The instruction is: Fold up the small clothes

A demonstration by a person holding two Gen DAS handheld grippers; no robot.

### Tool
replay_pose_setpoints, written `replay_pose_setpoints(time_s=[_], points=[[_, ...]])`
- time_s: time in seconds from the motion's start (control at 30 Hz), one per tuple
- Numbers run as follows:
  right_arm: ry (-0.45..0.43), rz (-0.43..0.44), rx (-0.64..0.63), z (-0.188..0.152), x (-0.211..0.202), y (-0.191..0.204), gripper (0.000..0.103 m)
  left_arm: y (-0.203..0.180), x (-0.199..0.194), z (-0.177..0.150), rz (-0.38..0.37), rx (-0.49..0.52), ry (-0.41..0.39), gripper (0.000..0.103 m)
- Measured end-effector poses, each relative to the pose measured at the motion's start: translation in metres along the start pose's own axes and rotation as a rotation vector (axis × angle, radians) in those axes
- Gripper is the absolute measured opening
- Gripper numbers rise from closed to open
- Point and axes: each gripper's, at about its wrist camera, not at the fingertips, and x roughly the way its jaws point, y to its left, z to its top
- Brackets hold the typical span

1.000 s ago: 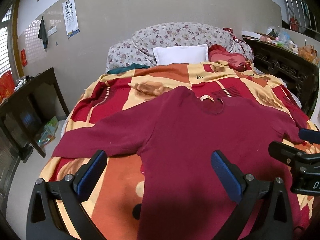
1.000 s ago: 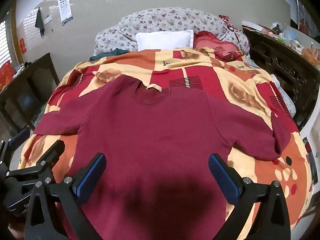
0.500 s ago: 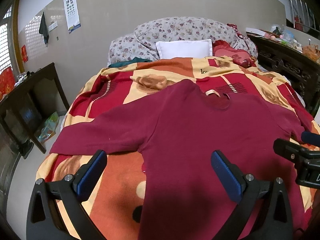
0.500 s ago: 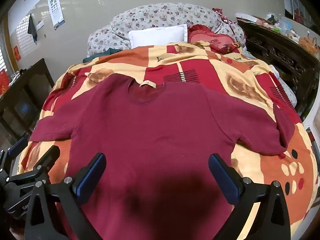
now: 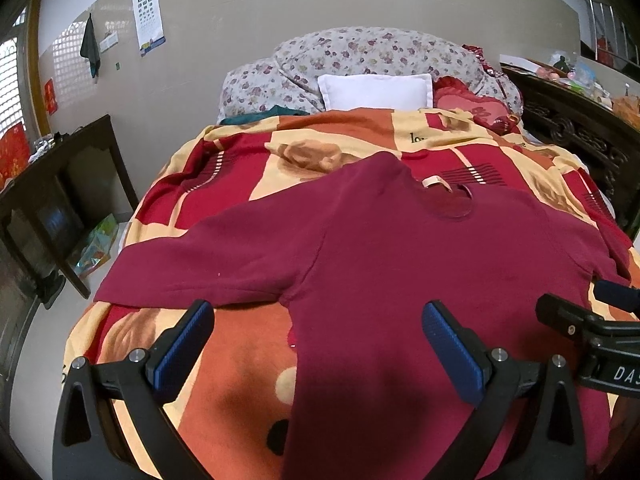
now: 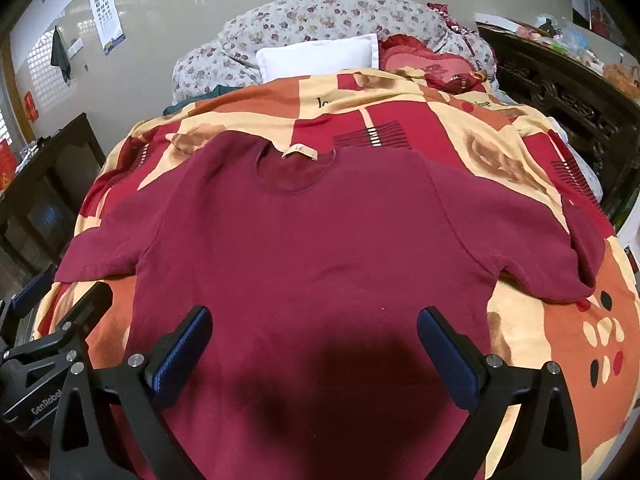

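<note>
A dark red long-sleeved sweater [image 5: 400,248] lies spread flat, front up, on the bed; it also shows in the right wrist view [image 6: 312,248]. Its collar with a beige label [image 6: 298,152] points to the headboard. The left sleeve [image 5: 192,260] lies out to the left; the right sleeve [image 6: 560,252] is bent back at its cuff. My left gripper [image 5: 318,334] is open and empty above the sweater's lower left side. My right gripper [image 6: 314,340] is open and empty above the lower middle of the sweater.
The bed carries a red, orange and cream blanket [image 6: 460,128]. A white pillow [image 5: 376,90] and a floral quilt [image 5: 360,48] lie at the headboard. A dark wooden desk [image 5: 52,184] stands left of the bed. A carved dark cabinet [image 6: 560,92] stands to the right.
Both grippers have moved forward and a little lower over the sweater, which now fills more of each view. Both stay open. The sweater has not moved.
</note>
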Motion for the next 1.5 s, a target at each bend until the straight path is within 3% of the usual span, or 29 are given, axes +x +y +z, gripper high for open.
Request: replay_pose_setpoints(time_s=[0.77, 0.87, 0.93, 1.1, 1.3, 1.43, 1.5], points=[[0.045, 0.02, -0.008, -0.002, 0.031, 0.011, 0.103, 0.031, 0.026, -0.001, 0.03, -0.056, 0.043, 0.103], [0.052, 0.022, -0.01, -0.002, 0.035, 0.012, 0.103, 0.043, 0.029, -0.002, 0.001, -0.091, 0.061, 0.103], [0.06, 0.027, -0.015, -0.003, 0.037, 0.014, 0.103, 0.059, 0.035, -0.003, -0.028, -0.132, 0.091, 0.103], [0.081, 0.071, -0.029, -0.005, 0.042, 0.023, 0.103, 0.128, 0.047, -0.007, 0.005, -0.282, 0.13, 0.103], [0.102, 0.11, -0.057, -0.006, 0.048, 0.039, 0.103, 0.233, 0.066, -0.024, -0.001, -0.639, 0.137, 0.103], [0.117, 0.129, -0.075, -0.007, 0.052, 0.047, 0.103, 0.269, 0.085, -0.034, -0.046, -0.788, 0.15, 0.102], [0.124, 0.14, -0.075, -0.007, 0.053, 0.049, 0.103, 0.275, 0.09, -0.034, -0.067, -0.812, 0.14, 0.102]])
